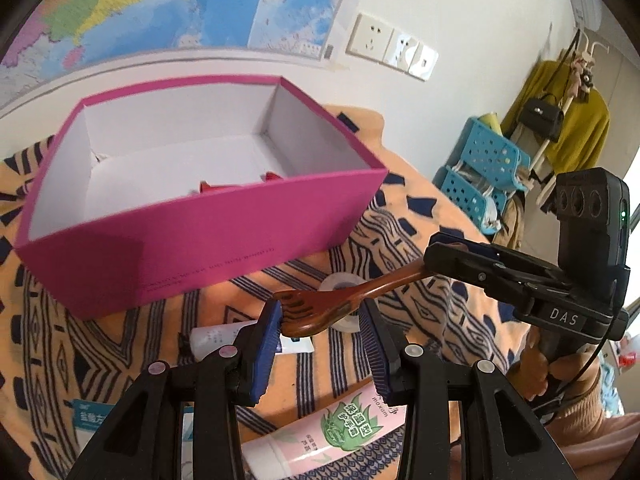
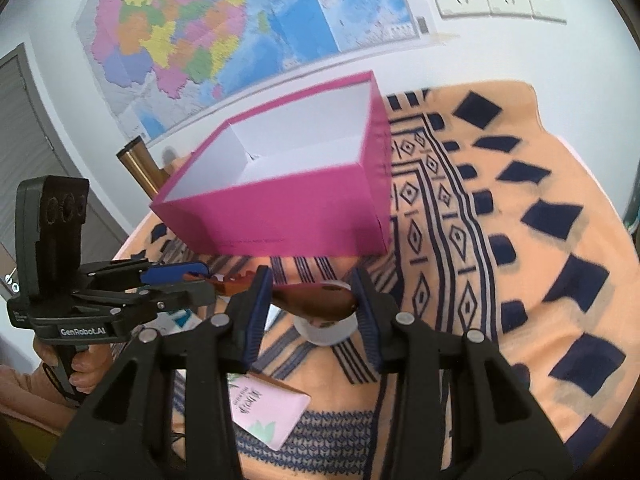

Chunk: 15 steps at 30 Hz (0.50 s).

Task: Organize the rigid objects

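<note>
With your left claw (image 1: 321, 314) and right claw (image 2: 312, 294) both pinching the wooden fork (image 1: 384, 286) above the table (image 1: 444, 320), carry it level toward the open pink box (image 1: 192, 220) at eleven o'clock, releasing one claw before lowering.

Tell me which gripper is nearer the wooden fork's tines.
Left. The left gripper clamps the wooden fork at its tined head; the right gripper grips the far handle end.
</note>
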{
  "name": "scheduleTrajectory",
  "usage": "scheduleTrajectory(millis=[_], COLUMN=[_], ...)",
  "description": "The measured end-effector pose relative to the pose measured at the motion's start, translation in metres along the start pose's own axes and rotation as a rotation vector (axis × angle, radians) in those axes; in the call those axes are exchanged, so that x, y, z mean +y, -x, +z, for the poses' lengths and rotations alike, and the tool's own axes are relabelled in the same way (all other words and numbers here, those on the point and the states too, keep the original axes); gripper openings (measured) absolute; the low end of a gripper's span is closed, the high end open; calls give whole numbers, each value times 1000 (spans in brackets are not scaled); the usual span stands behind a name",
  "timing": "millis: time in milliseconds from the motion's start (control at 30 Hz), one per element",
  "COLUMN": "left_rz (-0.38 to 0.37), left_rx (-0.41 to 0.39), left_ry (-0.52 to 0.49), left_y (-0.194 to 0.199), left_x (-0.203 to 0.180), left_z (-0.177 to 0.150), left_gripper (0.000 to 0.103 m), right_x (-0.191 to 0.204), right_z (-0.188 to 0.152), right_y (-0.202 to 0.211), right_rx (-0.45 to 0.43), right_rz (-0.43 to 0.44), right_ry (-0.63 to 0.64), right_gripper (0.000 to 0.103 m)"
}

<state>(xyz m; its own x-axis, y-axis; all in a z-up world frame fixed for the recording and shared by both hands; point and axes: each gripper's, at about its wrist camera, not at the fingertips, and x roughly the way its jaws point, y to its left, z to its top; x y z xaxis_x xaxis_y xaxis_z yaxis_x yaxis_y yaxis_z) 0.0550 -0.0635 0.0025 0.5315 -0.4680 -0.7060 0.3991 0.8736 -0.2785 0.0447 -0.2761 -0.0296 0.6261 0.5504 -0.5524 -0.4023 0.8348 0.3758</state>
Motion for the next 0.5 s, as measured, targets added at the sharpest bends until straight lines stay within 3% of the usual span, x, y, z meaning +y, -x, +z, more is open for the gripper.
scheduleTrajectory(millis=[267,300,333,400,500], left_rz=[-20,-40,-63,-39,42], left_rx=[-78,-88,-105,-142,-172], left_ry=[32,34,33,4,-54], left_y=[36,38,43,50,51], left_x=[2,1,-1,-11,-20], left_z=[14,16,19,25,28], left_gripper=[40,40,40,40,40], right_x=[21,23,26,36,59], right_z=[28,32,37,44,49], right_y=[10,11,10,6,-4], right_rx=[-57,-62,-64,-58,-58], right_rz=[45,57,84,153,144], right_ry=[73,77,81,98,175], right_gripper=[43,41,30,22,22])
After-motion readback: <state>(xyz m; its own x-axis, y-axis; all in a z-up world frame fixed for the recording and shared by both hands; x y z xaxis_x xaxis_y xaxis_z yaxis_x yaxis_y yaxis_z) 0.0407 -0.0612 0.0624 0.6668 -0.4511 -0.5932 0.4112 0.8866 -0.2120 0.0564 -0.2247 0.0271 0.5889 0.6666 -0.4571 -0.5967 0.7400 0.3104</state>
